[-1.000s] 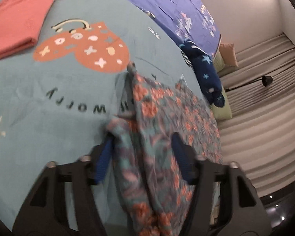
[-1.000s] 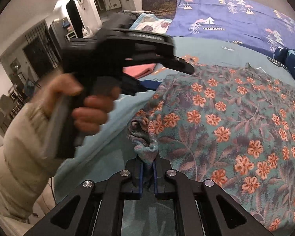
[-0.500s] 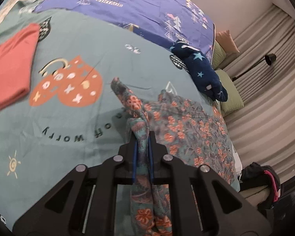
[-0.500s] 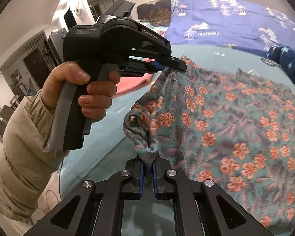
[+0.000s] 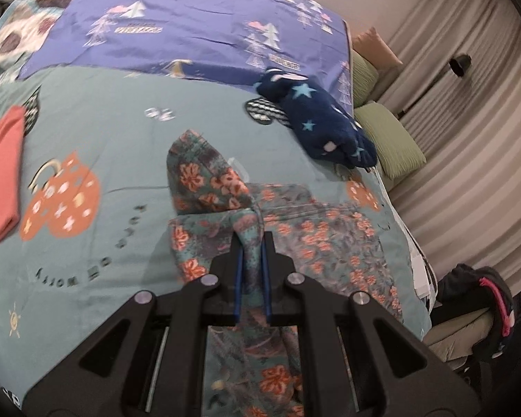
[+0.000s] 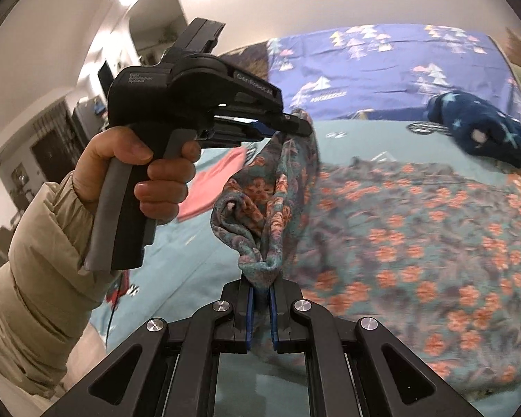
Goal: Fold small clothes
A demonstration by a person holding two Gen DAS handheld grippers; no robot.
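Teal garment [image 5: 333, 243] with orange flowers, bunched edges pinched in left hand-held gripper [image 5: 251, 260] and right hand-held gripper [image 6: 261, 286].

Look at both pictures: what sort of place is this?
Probably a bedroom: a bed with a teal printed cotton bedsheet, green ribbed pillows at its edge, and long beige pleated curtains.

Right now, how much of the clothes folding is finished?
One pink cloth already lies folded on the bed. Both the left gripper and right gripper pinch the flowery garment's edge, lifted, not yet folded. The starry blue piece waits untouched.
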